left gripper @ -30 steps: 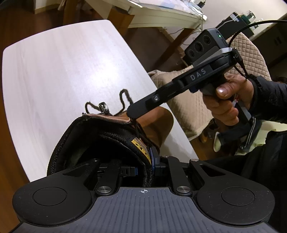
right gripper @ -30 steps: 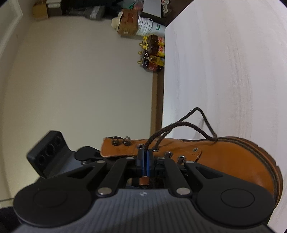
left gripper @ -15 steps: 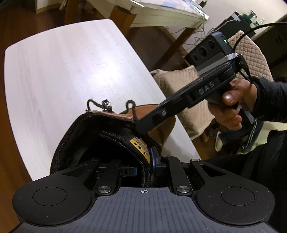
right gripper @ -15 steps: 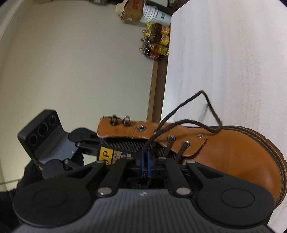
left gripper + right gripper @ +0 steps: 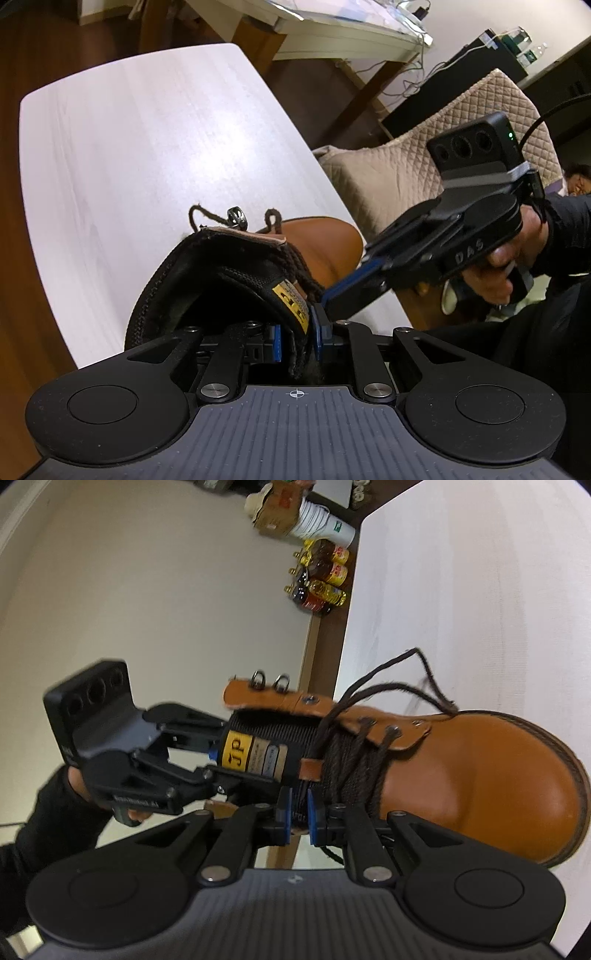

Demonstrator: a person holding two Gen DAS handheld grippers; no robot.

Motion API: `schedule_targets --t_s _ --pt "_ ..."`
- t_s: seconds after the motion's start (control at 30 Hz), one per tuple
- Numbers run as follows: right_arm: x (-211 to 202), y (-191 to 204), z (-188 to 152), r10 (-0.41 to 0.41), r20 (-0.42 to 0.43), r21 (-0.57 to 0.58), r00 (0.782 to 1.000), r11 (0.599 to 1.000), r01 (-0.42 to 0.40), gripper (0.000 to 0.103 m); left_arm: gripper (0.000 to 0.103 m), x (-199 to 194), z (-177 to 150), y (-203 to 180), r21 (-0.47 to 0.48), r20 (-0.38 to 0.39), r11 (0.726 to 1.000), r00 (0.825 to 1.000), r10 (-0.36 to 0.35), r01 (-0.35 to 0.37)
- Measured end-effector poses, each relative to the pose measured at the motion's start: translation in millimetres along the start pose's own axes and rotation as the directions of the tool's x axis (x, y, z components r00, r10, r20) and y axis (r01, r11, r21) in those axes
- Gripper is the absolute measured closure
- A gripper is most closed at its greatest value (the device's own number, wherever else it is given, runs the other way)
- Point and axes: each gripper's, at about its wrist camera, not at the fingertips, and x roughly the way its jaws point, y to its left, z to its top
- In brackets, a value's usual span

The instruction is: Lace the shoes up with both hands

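Clamped on the black padded tongue (image 5: 236, 284) of the tan leather boot (image 5: 480, 775), the left gripper (image 5: 297, 338) has its blue pads pressed on either side of the tongue's top edge, right by the yellow label (image 5: 291, 301) sewn there. From the right wrist view the same gripper (image 5: 218, 764) reaches in from the left of the boot, held by a hand in a black sleeve, and meets the tongue at its yellow tag. Moving rightward along the boot, two metal lace hooks (image 5: 269, 681) stand on the upper flap, and beyond them the dark brown lace (image 5: 388, 686) rises from the eyelets in loose loops that arc toward the toe, one strand ending above the white table (image 5: 461, 590). Right gripper (image 5: 298, 812) sits just below the boot's tongue, its blue pads a narrow gap apart with some dark material between them; whether they pinch a lace strand I cannot tell. Seen from the left wrist view, that right gripper (image 5: 332, 295) comes in from the right of the boot with its tip touching the tongue beside the label. The boot lies on the table near its edge, toe pointing away from the left gripper. Behind the boot, at the table's far edge, a group of bottles (image 5: 319, 585) stands on the floor against the wall, and a quilted beige chair (image 5: 424, 162) stands to the right of the boot.
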Motion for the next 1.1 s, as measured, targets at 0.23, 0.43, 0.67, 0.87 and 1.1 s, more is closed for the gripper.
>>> schedule_targets --t_s 0.23,0.43,0.67,0.87,1.1 --pt "7.2 3.4 -2.7 -0.029 0.000 -0.005 1.000 1.000 0.029 0.093 0.089 -2.6 -2.4 -1.4 0.003 0.010 1.000 1.000 -0.001 0.001" --pt "0.3 1.5 -2.0 -0.043 -0.005 -0.013 0.999 0.999 0.043 0.101 0.086 -3.1 -3.2 -0.6 -0.003 0.016 1.000 1.000 0.005 -0.005" --pt "-18.8 -2.6 -21.6 0.003 -0.176 0.007 0.984 1.000 -0.002 0.101 0.086 -2.0 -4.3 0.8 -0.013 0.023 1.000 1.000 0.006 -0.006" --pt "2.1 -1.0 -59.0 -0.105 -0.388 -0.149 0.916 0.988 0.050 0.101 0.086 -2.0 -4.8 0.8 -0.015 0.021 1.000 1.000 0.015 -0.014" --pt "-1.5 -12.0 -69.6 -0.088 -0.377 -0.096 0.922 0.994 0.055 0.101 0.085 -0.1 -4.2 1.5 -0.022 0.025 0.999 0.999 0.026 -0.025"
